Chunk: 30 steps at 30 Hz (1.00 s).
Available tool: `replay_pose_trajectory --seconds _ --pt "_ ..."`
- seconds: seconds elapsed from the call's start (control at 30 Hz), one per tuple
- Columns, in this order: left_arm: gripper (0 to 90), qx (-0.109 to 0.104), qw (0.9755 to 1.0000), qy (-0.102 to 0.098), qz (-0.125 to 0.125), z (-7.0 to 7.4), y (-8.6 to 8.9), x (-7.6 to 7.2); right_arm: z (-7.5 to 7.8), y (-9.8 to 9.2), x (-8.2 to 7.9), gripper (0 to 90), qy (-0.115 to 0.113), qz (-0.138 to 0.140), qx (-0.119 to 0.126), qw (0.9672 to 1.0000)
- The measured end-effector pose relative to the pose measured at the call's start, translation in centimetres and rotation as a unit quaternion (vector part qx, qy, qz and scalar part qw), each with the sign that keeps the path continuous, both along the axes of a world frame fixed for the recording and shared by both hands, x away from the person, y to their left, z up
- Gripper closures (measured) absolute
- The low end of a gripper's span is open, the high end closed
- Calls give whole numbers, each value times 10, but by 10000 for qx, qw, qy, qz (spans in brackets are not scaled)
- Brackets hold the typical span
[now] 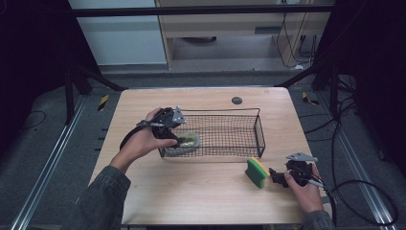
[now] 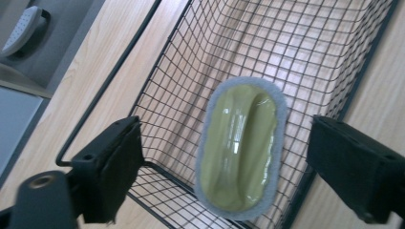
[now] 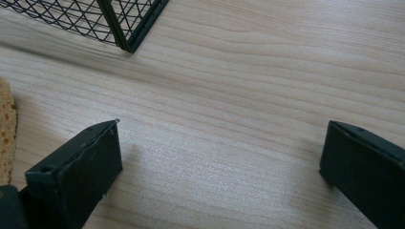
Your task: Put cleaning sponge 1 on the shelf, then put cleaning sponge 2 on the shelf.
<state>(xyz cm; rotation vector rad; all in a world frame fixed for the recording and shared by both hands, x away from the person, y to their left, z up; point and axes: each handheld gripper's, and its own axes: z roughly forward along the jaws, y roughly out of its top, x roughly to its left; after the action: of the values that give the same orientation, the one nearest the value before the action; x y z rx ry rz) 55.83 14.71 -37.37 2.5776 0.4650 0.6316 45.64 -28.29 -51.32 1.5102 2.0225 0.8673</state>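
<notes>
one scrubber (image 2: 241, 148), one basket (image 1: 261, 132), one sponge (image 1: 257, 172)

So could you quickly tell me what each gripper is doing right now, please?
Left gripper: open above the scrubber in the basket, holding nothing.
Right gripper: open over the table, holding nothing.
</notes>
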Motion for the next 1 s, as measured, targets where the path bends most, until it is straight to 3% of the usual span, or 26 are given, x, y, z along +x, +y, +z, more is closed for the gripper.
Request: replay_pose_trajectory --seconds 0.1,0.27,0.43,0.63,0.83,1.0 --pt "72 -197 9998 -17 60 -1 2 -10 0 0 0 7 -1 2 -3 10000" --pt "63 -334 9992 -110 204 -1 6 -15 0 0 0 7 0 1 -1 10000" --pt "60 -719 9965 -205 383 -1 16 -20 0 0 0 7 -7 3 -11 10000" --pt "49 -921 9937 -182 618 -2 30 -30 0 0 0 7 -1 1 -2 10000" --pt "45 -1353 9856 -158 1006 -9 53 -51 0 -1 0 12 -14 41 -5 10000" --pt "47 -1873 9721 -27 1415 -27 79 -69 6 -6 -7 67 -14 15 -90 10000"
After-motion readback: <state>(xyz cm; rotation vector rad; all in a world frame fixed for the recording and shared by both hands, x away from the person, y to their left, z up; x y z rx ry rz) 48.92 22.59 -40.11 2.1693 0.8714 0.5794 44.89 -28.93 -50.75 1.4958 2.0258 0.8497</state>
